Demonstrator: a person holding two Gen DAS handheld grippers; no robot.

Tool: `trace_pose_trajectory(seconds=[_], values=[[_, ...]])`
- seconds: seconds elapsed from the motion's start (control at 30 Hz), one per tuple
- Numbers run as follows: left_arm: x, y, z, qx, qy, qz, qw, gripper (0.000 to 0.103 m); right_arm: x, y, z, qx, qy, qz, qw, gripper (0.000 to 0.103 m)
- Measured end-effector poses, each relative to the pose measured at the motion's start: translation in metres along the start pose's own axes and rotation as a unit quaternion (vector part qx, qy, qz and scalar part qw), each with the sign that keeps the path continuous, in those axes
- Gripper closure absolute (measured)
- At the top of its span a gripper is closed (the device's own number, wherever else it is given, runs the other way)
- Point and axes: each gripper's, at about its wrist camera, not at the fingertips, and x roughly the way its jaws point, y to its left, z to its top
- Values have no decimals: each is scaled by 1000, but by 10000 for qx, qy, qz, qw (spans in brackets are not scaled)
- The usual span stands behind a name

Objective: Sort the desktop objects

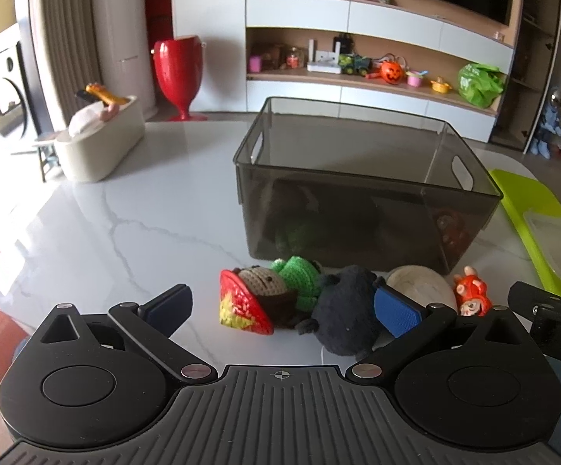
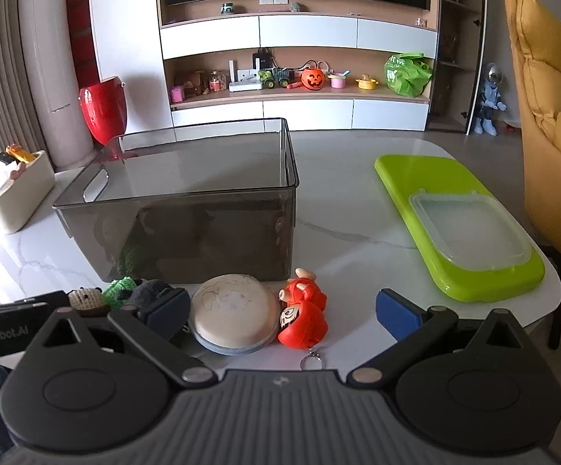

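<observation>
A row of small toys lies on the marble table in front of a smoky transparent bin. In the left wrist view I see a crocheted doll with a red hat, a green crocheted toy, a dark plush, a white round disc and an orange figurine. My left gripper is open, its fingers spread around the doll and dark plush. My right gripper is open around the disc and the orange keychain figurine. The bin looks empty.
A lime green board carrying a clear lid lies at the right edge of the table. A cream tissue box stands at the far left. A yellow chair is beside the table on the right.
</observation>
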Motion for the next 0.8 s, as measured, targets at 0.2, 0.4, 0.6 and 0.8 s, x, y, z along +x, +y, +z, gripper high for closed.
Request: trace_pose_trajectory(seconds=[0.2, 0.4, 0.6, 0.8], values=[[-1, 2, -2, -88, 59, -114, 9999, 0, -1, -2, -2, 98, 5, 128, 9999, 0], [-1, 1, 1, -72, 173, -55, 9998, 0, -1, 1, 5, 60, 126, 93, 9999, 0], [-2, 2, 0, -67, 152, -56, 9998, 0, 0, 0, 4, 109, 159, 111, 9998, 0], [-2, -1, 0, -13, 151, -67, 9999, 0, 2, 1, 5, 125, 198, 108, 9997, 0]])
